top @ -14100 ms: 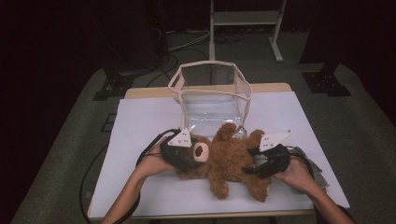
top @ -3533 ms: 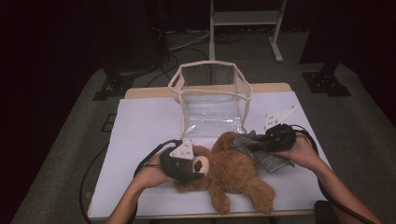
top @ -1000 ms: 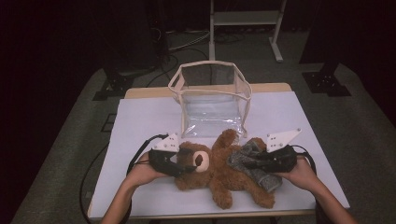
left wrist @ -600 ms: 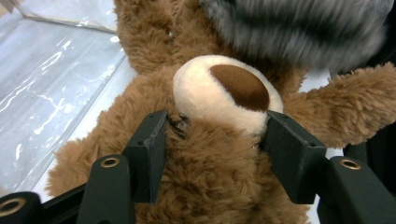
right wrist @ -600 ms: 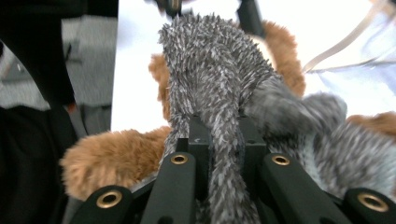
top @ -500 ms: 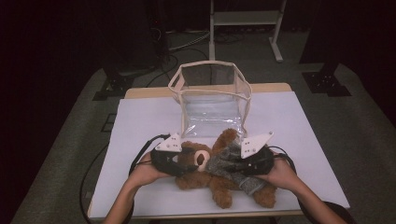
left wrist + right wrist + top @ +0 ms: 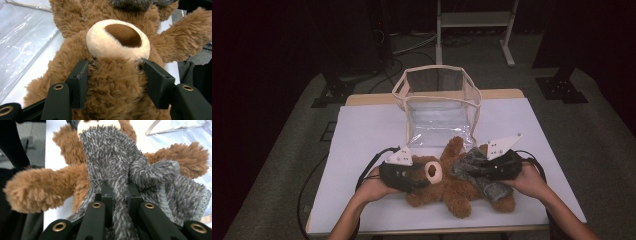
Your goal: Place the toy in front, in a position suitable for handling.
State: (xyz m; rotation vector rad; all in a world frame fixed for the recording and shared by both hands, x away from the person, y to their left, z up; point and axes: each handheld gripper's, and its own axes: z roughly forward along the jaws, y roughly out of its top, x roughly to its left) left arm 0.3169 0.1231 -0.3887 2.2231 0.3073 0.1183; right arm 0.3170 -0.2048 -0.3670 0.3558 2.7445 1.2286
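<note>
White table (image 7: 362,125), teddy bear's head (image 7: 117,42) between left claw (image 7: 116,82)

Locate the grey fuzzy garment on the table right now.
In the high view the grey fuzzy garment lies draped over the teddy bear's body, right of centre, pinched by the right hand-held gripper, just in front of the clear bag.

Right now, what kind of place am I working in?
Probably a lab or recording room, not a home: a table with a white cover stands on grey carpet, black stands and cables behind it, and dark surroundings.
</note>
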